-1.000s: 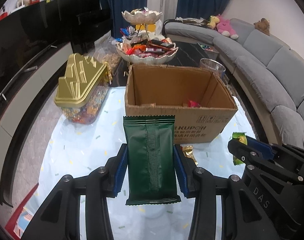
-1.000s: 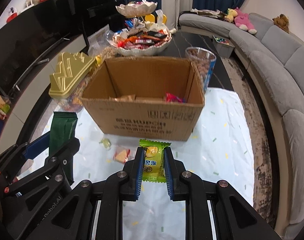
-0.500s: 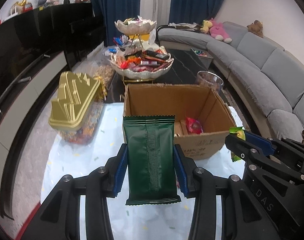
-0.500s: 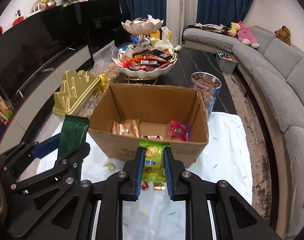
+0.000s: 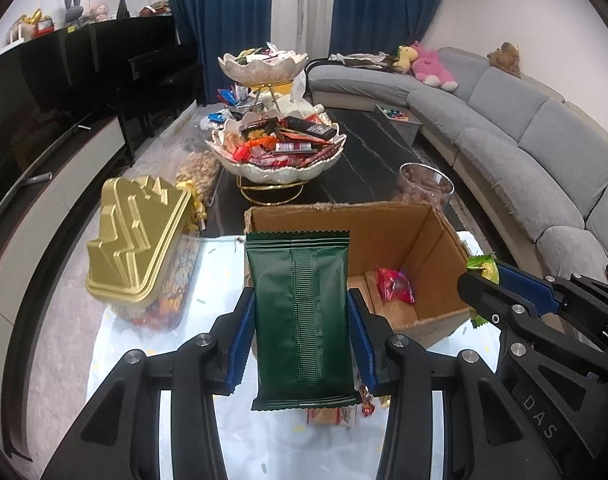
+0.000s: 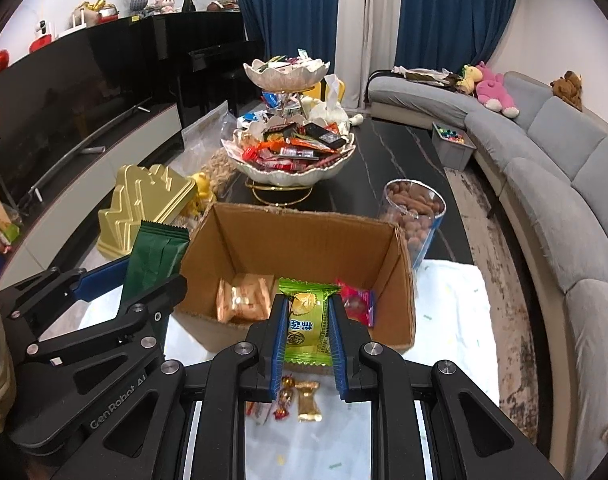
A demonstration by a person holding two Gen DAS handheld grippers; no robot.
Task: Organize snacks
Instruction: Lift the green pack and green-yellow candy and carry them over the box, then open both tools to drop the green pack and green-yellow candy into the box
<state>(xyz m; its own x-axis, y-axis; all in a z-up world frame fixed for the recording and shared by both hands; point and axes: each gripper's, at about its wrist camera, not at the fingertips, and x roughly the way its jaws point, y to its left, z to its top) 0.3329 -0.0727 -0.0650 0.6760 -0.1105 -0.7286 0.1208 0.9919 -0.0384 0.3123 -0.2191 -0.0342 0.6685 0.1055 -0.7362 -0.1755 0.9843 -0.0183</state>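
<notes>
Home living room: grey sofa (image 5: 515,120), curtains (image 5: 367,12), plush toys (image 5: 427,66).

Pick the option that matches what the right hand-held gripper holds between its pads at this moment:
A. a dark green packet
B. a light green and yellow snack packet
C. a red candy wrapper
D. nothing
B: in the right wrist view the right hand-held gripper is clamped on the light green and yellow snack packet, poised in front of the cardboard box; the dark green packet sits in the left hand-held gripper.
</notes>
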